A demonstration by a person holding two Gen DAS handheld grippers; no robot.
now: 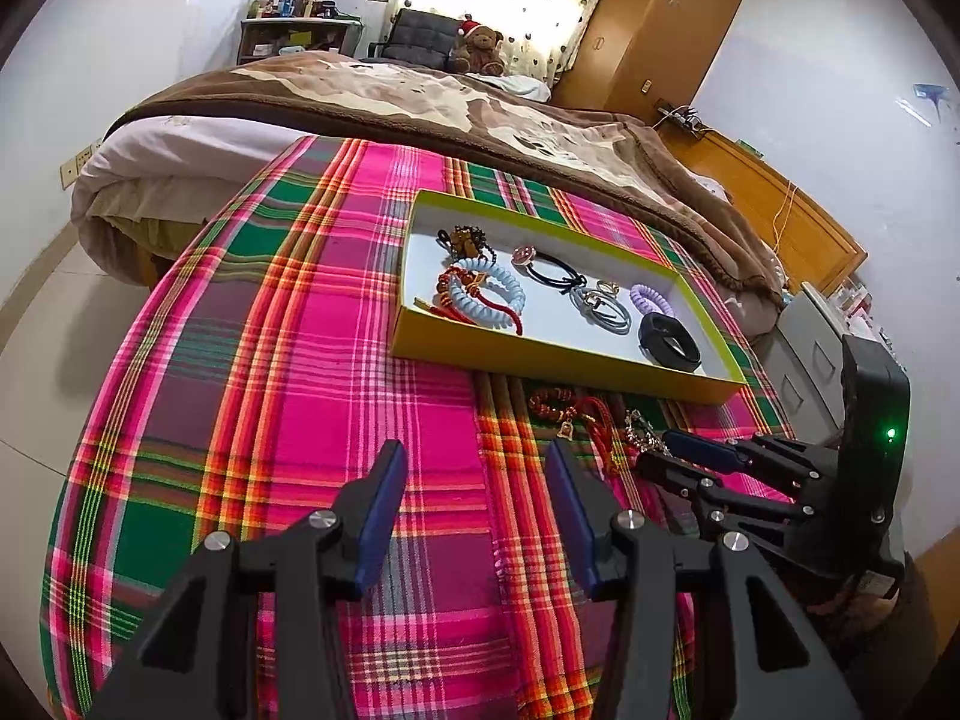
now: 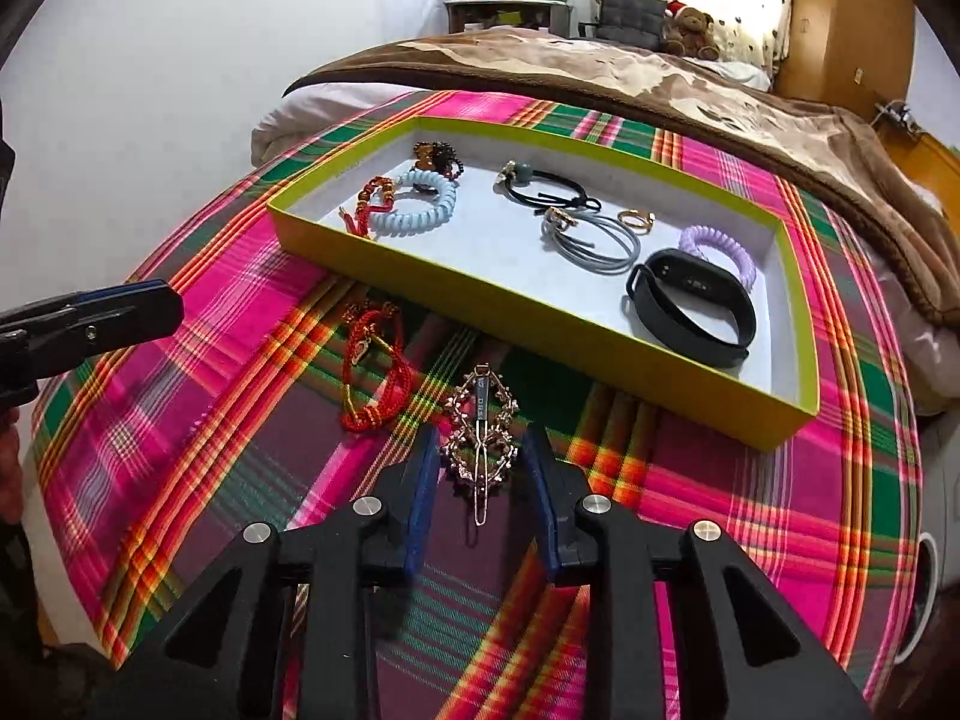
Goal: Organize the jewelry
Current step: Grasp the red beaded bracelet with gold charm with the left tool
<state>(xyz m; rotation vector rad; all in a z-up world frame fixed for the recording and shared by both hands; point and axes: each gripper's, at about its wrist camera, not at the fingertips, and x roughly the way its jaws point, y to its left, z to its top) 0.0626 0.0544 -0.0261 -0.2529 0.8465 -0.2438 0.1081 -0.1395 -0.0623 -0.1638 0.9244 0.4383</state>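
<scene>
Jewelry, eleven pieces counted: nine in the tray, two loose on the plaid cloth (image 2: 210, 312). Tray (image 2: 540, 324), one, yellow-green walls and white floor, lies ahead of both grippers. Contents, largest to smallest as seen: one black fitness band (image 2: 690, 312) in the corner nearest the right gripper; one grey cord loop (image 2: 591, 240) with gold fittings; one black hair tie (image 2: 549, 189) with a bead; one pale blue spiral hair tie (image 2: 420, 204); one red cord bracelet (image 2: 372, 204) touching that blue spiral; one lilac spiral hair tie (image 2: 720, 249) just beyond the band; one cluster of brown and dark beads (image 2: 435, 159) in the far corner; two gold rings (image 2: 637, 219) beside the grey loop. Loose items, outside the tray's near wall: one red braided cord bracelet (image 2: 369, 372) with gold charm, ahead and left of the right gripper; one gold hair clip (image 2: 480, 438) set with small stones, lying lengthwise between the right gripper's fingers. Right gripper (image 2: 480, 450): low over the cloth, jaws apart on either side of the clip, not closed on it. Left gripper (image 1: 477, 468): held above bare cloth, jaws wide apart, holding nothing, the red bracelet ahead and to its right.
</scene>
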